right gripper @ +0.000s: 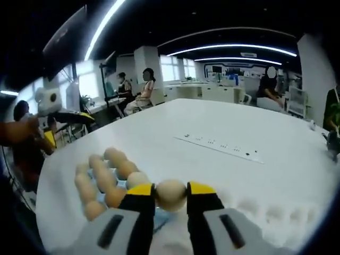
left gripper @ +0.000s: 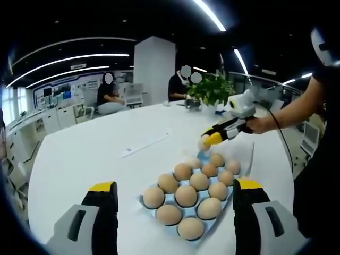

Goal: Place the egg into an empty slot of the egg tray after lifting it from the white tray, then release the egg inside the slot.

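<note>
My right gripper (right gripper: 171, 189) is shut on a beige egg (right gripper: 171, 196). In the left gripper view that same gripper (left gripper: 207, 139) reaches in from the right, and its egg (left gripper: 203, 144) hovers just over the far end of the blue egg tray (left gripper: 145, 201). Several eggs sit in the tray's slots. My left gripper (left gripper: 176, 186) stands open and wide at the near end of the tray, with nothing between its jaws. From the right gripper view the egg tray (right gripper: 93, 174) lies lower left, and the white tray (right gripper: 265, 212) with shallow dimples lies lower right.
A white power strip (left gripper: 144, 144) (right gripper: 220, 144) lies on the big white table (left gripper: 79, 154). A potted plant (left gripper: 212, 87) stands at the far edge. People sit at desks beyond. The holder's arm (left gripper: 287, 114) reaches in from the right.
</note>
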{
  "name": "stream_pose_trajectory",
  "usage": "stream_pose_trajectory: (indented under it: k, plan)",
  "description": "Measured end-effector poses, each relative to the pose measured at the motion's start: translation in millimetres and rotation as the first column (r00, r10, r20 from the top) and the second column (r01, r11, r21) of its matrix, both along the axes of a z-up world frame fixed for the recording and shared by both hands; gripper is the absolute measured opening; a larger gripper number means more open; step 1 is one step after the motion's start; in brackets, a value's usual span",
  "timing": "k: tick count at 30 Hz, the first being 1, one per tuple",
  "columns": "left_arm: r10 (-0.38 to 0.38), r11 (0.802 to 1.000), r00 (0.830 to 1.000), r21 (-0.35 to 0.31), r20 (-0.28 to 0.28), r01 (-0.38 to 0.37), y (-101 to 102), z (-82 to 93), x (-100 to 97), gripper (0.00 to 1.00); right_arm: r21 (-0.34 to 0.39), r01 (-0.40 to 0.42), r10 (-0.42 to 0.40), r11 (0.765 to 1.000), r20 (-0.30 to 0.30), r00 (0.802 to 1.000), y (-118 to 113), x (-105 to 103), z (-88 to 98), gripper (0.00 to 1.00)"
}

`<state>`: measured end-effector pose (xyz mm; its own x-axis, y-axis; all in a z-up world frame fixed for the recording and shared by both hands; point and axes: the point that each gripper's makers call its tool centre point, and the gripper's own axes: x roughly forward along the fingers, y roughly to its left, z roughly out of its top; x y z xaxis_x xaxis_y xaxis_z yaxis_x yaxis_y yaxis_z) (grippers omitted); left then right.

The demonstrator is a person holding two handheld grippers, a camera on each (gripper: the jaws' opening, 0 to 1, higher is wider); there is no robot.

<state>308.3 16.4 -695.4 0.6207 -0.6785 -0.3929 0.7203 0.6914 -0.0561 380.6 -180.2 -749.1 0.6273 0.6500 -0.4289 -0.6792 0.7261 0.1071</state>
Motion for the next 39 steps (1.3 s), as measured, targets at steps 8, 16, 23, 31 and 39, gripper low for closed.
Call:
stream_pose_trajectory:
  k: [8, 16, 23, 31, 39]
  plan:
    - [0.003, 1.0, 1.0, 0.0, 0.003, -0.003, 3, 0.8, 0.0, 0.9, -0.01, -0.037, 0.036, 0.999, -0.026, 0.999, 11, -1, -7.4, 0.22]
    - [0.006, 1.0, 1.0, -0.001, -0.001, -0.006, 5, -0.8, 0.8, 0.89, -0.027, -0.061, 0.059, 0.998, -0.059, 0.996, 14, -1, -16.3, 0.22]
    - [0.006, 1.0, 1.0, -0.005, -0.003, -0.006, 5, -1.6, 1.7, 0.89, -0.044, -0.093, 0.088, 0.995, -0.095, 0.992, 17, -2, -22.5, 0.22]
    - [0.003, 1.0, 1.0, -0.003, -0.008, -0.003, 4, -4.0, 2.0, 0.88, -0.042, -0.116, 0.11, 0.992, -0.129, 0.986, 18, -2, -26.7, 0.22]
    - [-0.001, 1.0, 1.0, -0.004, -0.009, 0.001, 2, -4.7, 4.2, 0.89, -0.047, -0.169, 0.158, 0.984, -0.189, 0.969, 20, -3, -29.8, 0.23]
